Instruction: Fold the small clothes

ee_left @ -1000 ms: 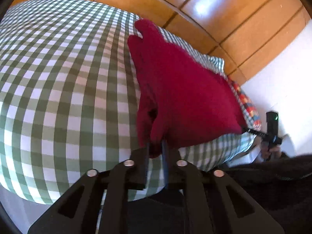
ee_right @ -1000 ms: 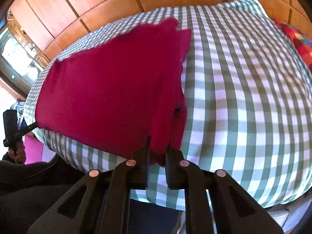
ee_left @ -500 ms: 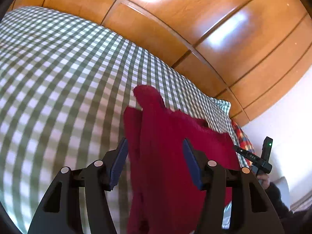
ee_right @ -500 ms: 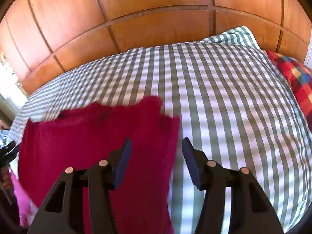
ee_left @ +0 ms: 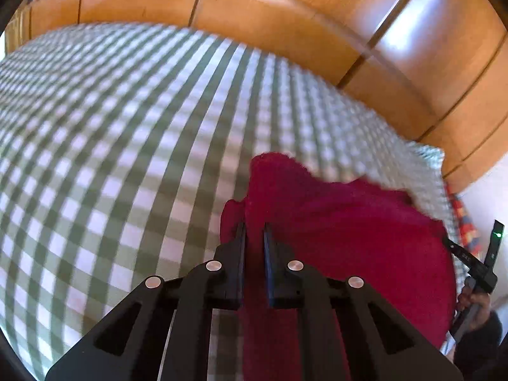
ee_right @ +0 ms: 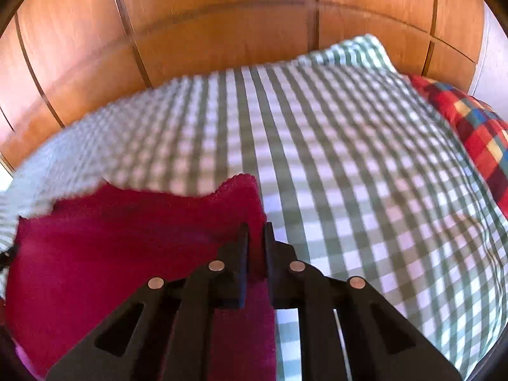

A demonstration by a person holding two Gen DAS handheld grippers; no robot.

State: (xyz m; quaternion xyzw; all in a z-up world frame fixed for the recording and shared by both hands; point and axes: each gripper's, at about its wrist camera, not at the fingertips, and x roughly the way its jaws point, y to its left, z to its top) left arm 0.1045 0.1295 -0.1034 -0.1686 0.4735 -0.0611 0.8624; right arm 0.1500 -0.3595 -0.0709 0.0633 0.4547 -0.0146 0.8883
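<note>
Green-and-white gingham covers the bed [ee_left: 133,146] that fills both my views, and behind it runs a wall of glossy orange-brown wood panels [ee_right: 222,22], with a bright glare near the top of the left camera. At the far right of the right view a red, blue and yellow plaid cushion [ee_right: 470,127] lies against the edge of the gingham, beside a checked pillow [ee_right: 358,50] in the same green pattern. Nothing lies on the cloth between my grippers and the panels; both frames are smeared with motion blur, so fine detail is lost.

The crimson garment [ee_left: 343,231] lies on the near part of the bed, its long axis running side to side between my two grippers. Its far edge is uneven (a raised tab at each end, a dip between), and those tabs point toward the wood panels.

My left gripper [ee_left: 254,238] has its jaws drawn nearly together, with the garment's left-hand edge pinched between them; red cloth passes through the narrow gap and continues down under the gripper body. My right gripper [ee_right: 256,238] is likewise clamped on the right-hand edge, the cloth showing in the slit between its fingers. From the left camera I can see the right gripper's tip at the garment's far side, along with the hand [ee_left: 476,301] that holds it, though that part is small and dim.
</note>
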